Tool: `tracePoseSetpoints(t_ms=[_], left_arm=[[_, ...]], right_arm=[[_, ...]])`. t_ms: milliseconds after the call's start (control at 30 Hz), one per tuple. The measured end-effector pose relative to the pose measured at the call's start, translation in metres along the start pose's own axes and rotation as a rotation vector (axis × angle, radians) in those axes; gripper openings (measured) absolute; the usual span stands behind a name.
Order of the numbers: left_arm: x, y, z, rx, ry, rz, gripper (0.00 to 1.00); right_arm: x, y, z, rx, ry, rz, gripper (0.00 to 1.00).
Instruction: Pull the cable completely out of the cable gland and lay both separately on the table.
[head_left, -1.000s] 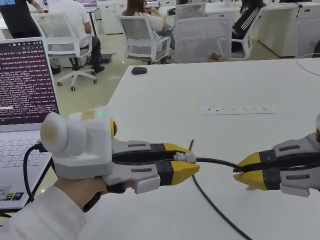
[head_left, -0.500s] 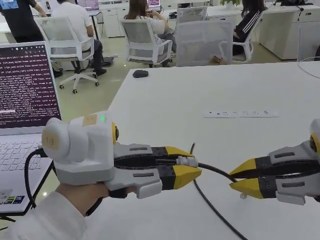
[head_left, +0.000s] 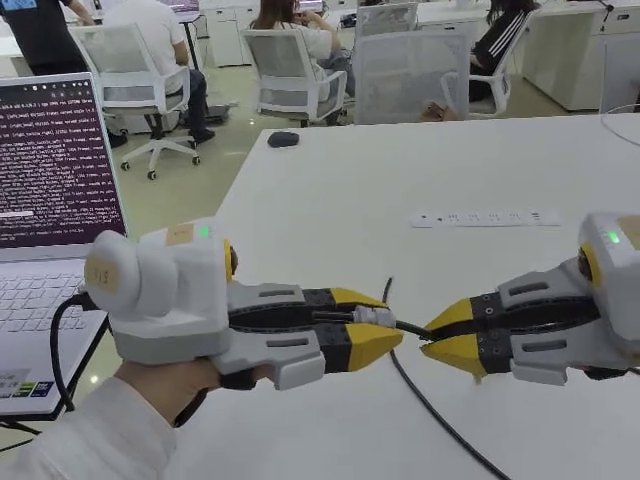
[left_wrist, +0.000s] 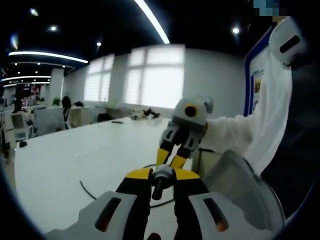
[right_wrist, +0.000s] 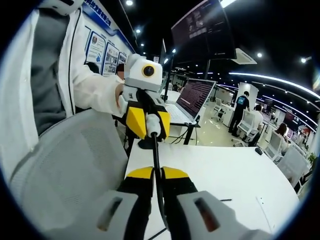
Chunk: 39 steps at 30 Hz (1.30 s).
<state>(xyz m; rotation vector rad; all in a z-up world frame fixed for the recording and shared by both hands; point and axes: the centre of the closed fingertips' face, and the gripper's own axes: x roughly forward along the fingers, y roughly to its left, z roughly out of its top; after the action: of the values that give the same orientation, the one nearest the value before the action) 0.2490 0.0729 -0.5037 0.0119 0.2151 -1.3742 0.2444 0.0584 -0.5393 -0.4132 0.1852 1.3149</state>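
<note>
Black cable (head_left: 410, 327) horizontal left-right; left gripper (head_left: 388, 321) clamped on cable gland (head_left: 372, 317), right gripper (head_left: 427, 338) on cable.

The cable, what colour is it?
The cable is black. The right gripper view shows it best.

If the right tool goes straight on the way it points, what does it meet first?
Probably the cable gland, clamped in the left tool directly ahead, along the cable that the right tool grips. Little gap shows between them.

cable (head_left: 440, 420) cropped (bottom edge), laptop (head_left: 50, 170) cut off
</note>
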Motion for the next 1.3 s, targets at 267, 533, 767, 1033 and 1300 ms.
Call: tracePoseSetpoints(t_ms=[267,533,767,1033,1300], left_arm=[[0.001,0.001,-0.001,-0.007,-0.003,0.001,0.16],[-0.002,0.005,-0.003,-0.016,0.002,0.007,0.17],[-0.007,0.009,-0.005,-0.026,0.007,0.020,0.17],[-0.007,0.013,-0.005,-0.044,-0.005,0.028,0.17],[-0.003,0.024,-0.017,-0.072,0.011,0.053,0.17]], right_arm=[[0.001,0.000,-0.002,-0.006,0.007,0.006,0.04],[0.001,-0.004,-0.025,0.003,0.070,-0.012,0.04],[0.000,-0.009,-0.048,0.057,0.100,-0.027,0.05],[0.003,-0.009,-0.090,0.098,0.198,-0.037,0.05],[0.011,0.002,-0.123,0.154,0.243,-0.010,0.06]])
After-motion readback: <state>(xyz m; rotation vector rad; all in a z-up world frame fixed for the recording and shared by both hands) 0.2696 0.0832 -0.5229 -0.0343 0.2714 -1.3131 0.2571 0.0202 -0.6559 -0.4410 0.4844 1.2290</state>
